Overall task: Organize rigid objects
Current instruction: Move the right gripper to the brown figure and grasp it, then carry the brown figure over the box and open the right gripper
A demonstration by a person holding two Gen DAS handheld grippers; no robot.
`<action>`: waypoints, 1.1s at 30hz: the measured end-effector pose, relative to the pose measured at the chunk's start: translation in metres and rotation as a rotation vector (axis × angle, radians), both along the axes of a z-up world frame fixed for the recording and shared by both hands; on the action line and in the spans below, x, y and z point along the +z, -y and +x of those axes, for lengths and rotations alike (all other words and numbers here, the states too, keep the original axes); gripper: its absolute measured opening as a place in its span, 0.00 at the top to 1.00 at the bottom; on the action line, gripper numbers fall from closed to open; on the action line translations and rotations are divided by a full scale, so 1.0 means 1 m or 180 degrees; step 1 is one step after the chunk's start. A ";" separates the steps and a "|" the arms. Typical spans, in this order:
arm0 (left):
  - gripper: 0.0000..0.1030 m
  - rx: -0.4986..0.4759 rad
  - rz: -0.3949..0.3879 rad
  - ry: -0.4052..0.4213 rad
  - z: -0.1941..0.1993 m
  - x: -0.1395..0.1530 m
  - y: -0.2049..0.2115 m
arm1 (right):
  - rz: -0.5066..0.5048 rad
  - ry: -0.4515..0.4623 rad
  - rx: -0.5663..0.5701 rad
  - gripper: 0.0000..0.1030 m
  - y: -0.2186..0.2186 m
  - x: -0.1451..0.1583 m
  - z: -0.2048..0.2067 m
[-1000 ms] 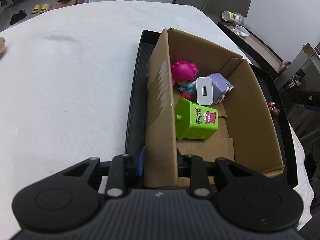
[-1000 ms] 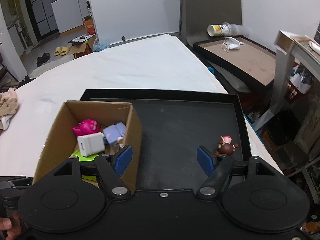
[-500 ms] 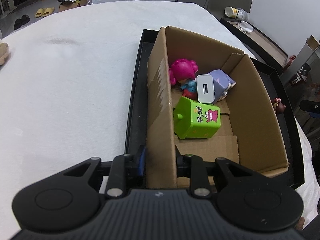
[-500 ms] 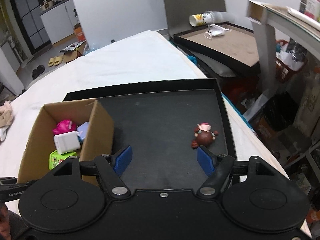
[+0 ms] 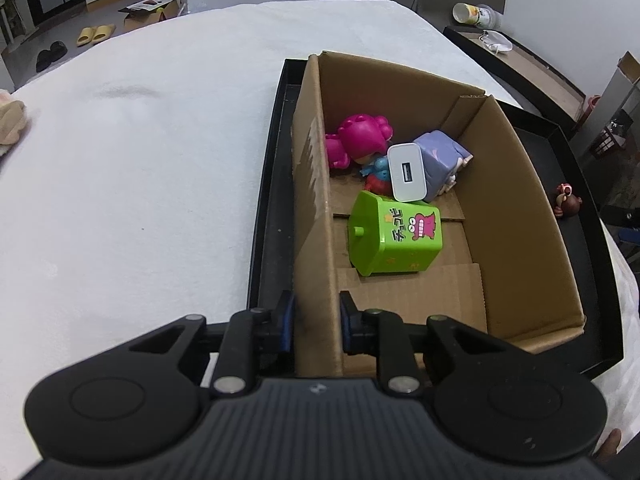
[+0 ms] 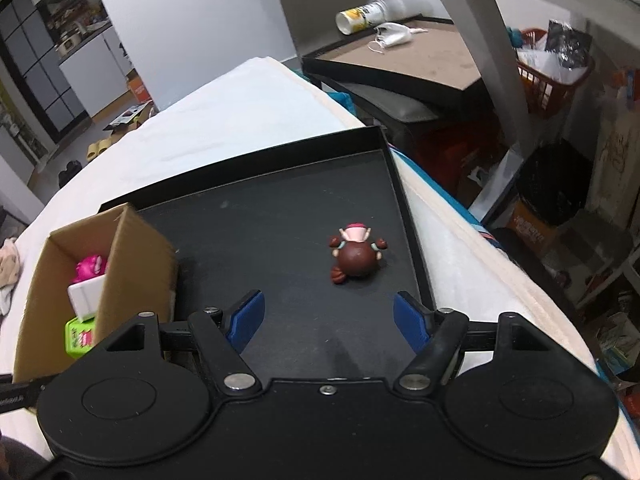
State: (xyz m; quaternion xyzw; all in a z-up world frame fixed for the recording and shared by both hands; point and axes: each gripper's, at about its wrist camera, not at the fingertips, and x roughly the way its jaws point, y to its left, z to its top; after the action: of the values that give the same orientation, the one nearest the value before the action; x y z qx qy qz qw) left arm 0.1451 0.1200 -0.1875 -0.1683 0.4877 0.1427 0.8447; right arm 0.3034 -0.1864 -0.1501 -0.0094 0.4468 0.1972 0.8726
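The right gripper (image 6: 328, 316), jaws wide open, faces the brown figurine (image 6: 356, 258) lying just ahead between its fingertips, while the left gripper (image 5: 316, 322) clamps the cardboard box (image 5: 516, 216) wall.

My left wrist camera is looking down along the cardboard box (image 5: 516, 216) from close by; my right one is facing across the black tray (image 6: 280, 216). Both are sharing the box and brown figurine (image 6: 356, 258).

Blue-and-red toy (image 5: 376, 174) mostly behind white charger (image 5: 407, 173); cloth (image 5: 11, 122) cut at edge
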 end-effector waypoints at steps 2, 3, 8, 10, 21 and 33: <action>0.79 0.0010 0.0016 -0.0018 0.002 0.000 0.001 | 0.0018 0.0008 -0.0023 0.32 0.001 -0.004 0.006; 0.79 0.0017 0.0015 -0.0023 0.002 0.000 0.001 | 0.0035 -0.0013 -0.0048 0.32 0.003 -0.007 0.010; 0.79 0.0052 0.0013 -0.0049 0.004 -0.001 0.001 | 0.0118 -0.0133 -0.0151 0.37 0.004 -0.021 0.027; 0.79 0.0057 0.0018 -0.0076 0.006 -0.003 0.001 | 0.0066 -0.0115 -0.0175 0.36 0.003 -0.026 0.034; 0.79 0.0060 0.0007 -0.0183 0.014 -0.011 -0.001 | 0.0023 -0.0152 -0.0172 0.35 -0.004 -0.047 0.056; 0.79 0.0088 -0.0084 -0.0180 0.013 -0.012 -0.006 | -0.0028 -0.0068 0.0010 0.64 -0.005 -0.052 0.048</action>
State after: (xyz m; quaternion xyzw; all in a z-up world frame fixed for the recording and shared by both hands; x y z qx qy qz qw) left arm 0.1578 0.1262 -0.1994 -0.1820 0.5109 0.1527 0.8262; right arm 0.3512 -0.1818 -0.2023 -0.0118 0.4569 0.1968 0.8674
